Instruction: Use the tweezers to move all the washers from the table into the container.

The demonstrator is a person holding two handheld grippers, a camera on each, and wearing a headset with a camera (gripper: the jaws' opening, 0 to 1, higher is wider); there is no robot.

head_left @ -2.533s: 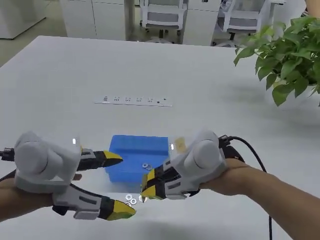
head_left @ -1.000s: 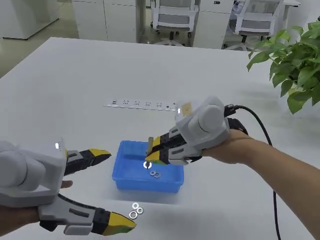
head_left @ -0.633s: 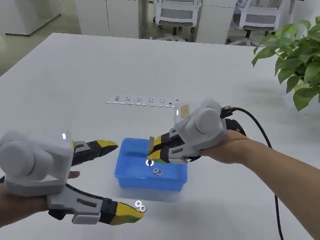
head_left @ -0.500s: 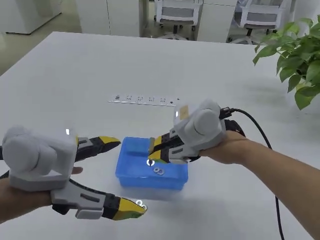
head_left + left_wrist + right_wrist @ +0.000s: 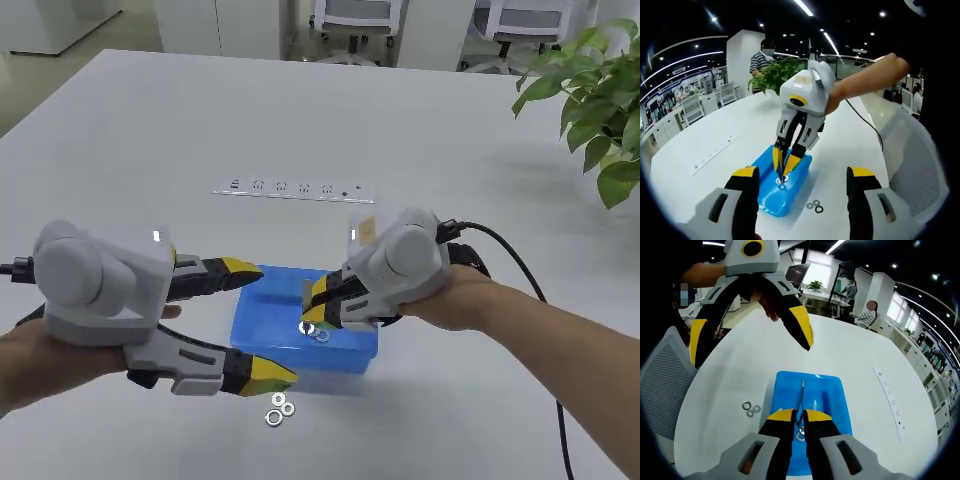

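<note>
The right gripper (image 5: 799, 416) is clamped on the tweezers (image 5: 802, 392), whose long axis runs straight ahead of it over the blue container (image 5: 830, 390). The loose washers (image 5: 751, 409) lie on the desk (image 5: 865, 355) to its left, near the wide-open left gripper (image 5: 803, 172)

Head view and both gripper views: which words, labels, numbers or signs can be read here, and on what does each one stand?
No text here can be read.
On the power strip: small marks by the sockets, too small to read.
On the right gripper: a pale sticker, too blurred to read.
On the blue container and the tweezers: no print seen.
</note>
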